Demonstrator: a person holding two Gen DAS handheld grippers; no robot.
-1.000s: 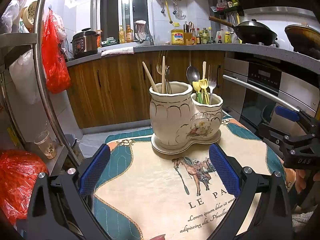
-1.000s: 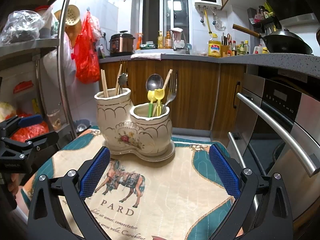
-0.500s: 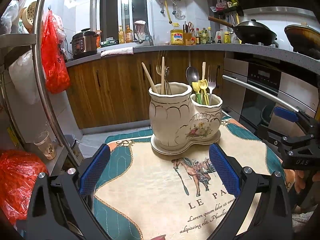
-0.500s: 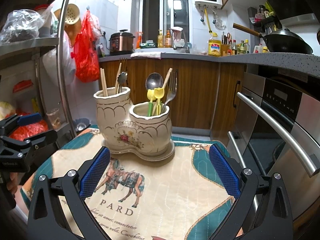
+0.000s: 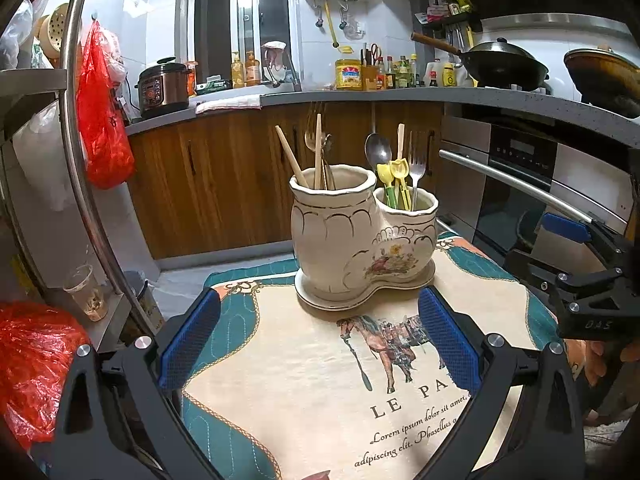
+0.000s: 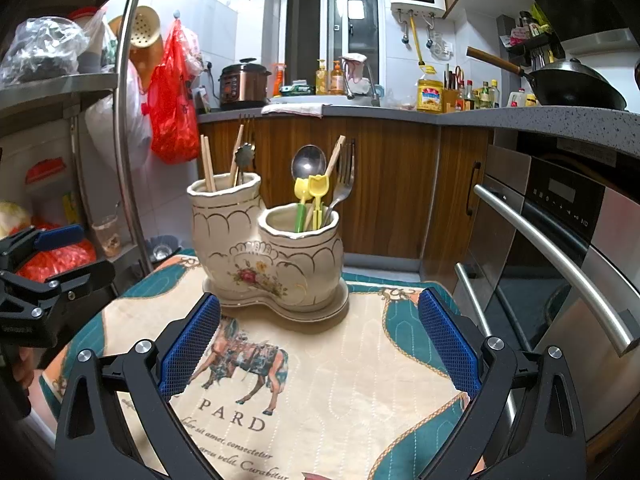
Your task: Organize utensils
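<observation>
A cream two-cup ceramic utensil holder (image 5: 360,236) stands on a horse-print table mat (image 5: 320,380). Its taller cup holds wooden chopsticks (image 5: 318,152) and a small spoon; its shorter cup holds a metal spoon (image 5: 377,150), a fork (image 5: 417,164) and yellow plastic utensils (image 5: 394,180). The holder also shows in the right wrist view (image 6: 268,248). My left gripper (image 5: 316,344) is open and empty, just short of the holder. My right gripper (image 6: 318,344) is open and empty, also just in front of it. Each gripper shows at the edge of the other's view.
A metal shelf pole (image 5: 80,160) and red plastic bags (image 5: 24,364) stand to the left. An oven with a steel handle (image 6: 552,256) is to the right. Wooden cabinets (image 5: 224,184) and a crowded counter lie behind the table.
Both grippers have edged slightly; the holder sits a touch further left in both views. Nothing was taken hold of or let go.
</observation>
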